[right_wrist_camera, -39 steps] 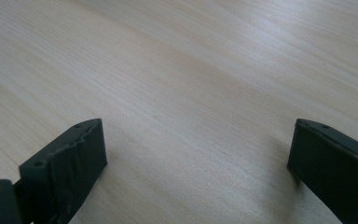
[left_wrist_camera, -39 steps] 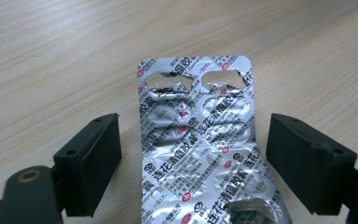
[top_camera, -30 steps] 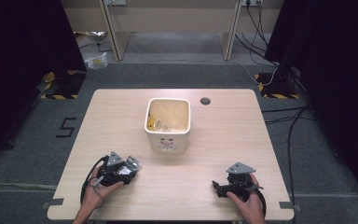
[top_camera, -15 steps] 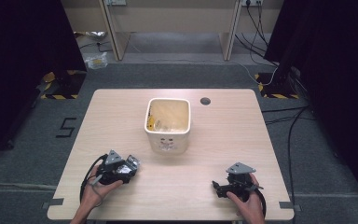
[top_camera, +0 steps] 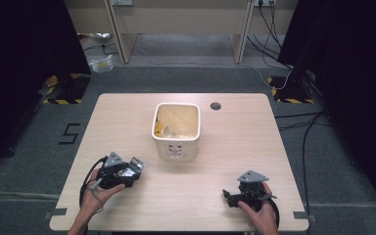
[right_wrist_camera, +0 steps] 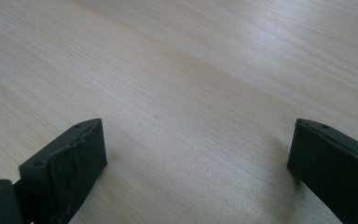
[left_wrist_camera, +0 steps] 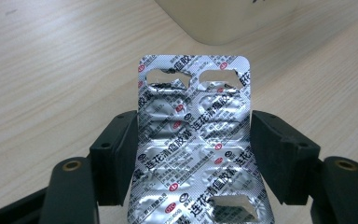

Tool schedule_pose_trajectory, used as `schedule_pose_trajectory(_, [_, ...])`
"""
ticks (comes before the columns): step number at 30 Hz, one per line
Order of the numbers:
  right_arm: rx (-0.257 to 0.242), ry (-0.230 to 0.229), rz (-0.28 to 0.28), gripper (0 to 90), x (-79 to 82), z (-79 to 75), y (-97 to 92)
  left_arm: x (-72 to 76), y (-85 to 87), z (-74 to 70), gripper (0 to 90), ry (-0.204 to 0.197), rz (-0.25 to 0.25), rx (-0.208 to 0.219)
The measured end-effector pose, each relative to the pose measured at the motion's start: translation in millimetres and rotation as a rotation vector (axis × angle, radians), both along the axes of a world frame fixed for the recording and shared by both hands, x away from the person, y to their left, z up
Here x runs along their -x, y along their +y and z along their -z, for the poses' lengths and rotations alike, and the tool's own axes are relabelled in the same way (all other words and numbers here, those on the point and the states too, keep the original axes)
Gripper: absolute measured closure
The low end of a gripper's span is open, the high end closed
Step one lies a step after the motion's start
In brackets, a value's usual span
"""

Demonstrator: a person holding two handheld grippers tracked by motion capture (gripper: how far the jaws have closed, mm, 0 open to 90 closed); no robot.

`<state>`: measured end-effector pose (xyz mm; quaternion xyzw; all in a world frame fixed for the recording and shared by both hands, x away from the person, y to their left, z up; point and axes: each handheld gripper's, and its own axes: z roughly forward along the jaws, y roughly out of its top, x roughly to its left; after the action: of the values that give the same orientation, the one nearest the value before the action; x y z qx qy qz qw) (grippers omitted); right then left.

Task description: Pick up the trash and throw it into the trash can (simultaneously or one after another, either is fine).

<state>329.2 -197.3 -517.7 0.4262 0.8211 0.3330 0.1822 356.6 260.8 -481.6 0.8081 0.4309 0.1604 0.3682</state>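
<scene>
A person seated at the pale wooden table [top_camera: 127, 117] held a silver pill sheet [left_wrist_camera: 196, 140] edgewise between the jaws of the left gripper [top_camera: 136, 165], low over the near left part of the tabletop. The jaws pressed on the sheet's two long edges, parted only as wide as the sheet itself. Several pockets at its far end were already torn open. The right gripper [right_wrist_camera: 196, 158] rested near the front right edge with its jaws spread wide and nothing between them.

The hold looked thin: the foil sheet was clamped only by its edges, so it could have bowed or twisted out if the jaws had squeezed harder or the hand had swung quickly. Much of the sheet stuck out beyond the jaws, and that free end could have caught on the rim of the cream bin [top_camera: 176, 128] on the way over, flipping the sheet onto the table instead of inside.

The bin stood at the middle of the table, well apart from both grippers, with some yellow and clear scraps lying inside. A small dark round hole [top_camera: 215, 105] sat in the tabletop behind it to the right. Nothing lay on the bare wood between the left gripper and the bin. Cables [top_camera: 293, 122] trailed over the grey floor beyond the table.
</scene>
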Motion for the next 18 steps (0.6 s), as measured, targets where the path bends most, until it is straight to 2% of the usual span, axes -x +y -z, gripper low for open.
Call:
schedule_pose_trajectory(6, [0.000, 0.000, 0.000, 4.4, 0.0, 0.0, 0.0, -3.4, 4.6, -9.8, 33.6, -0.012, -0.015, 0.014])
schedule_pose_trajectory(10, [0.000, 0.001, 0.000, 4.4, 0.0, 0.0, 0.0, -4.9, 3.3, -14.6, 33.6, -0.023, -0.011, 0.014])
schedule_pose_trajectory(18, [0.000, 0.001, 0.000, 4.5, 0.0, 0.0, 0.0, -9.3, -0.9, -32.9, 33.6, -0.055, 0.000, 0.028])
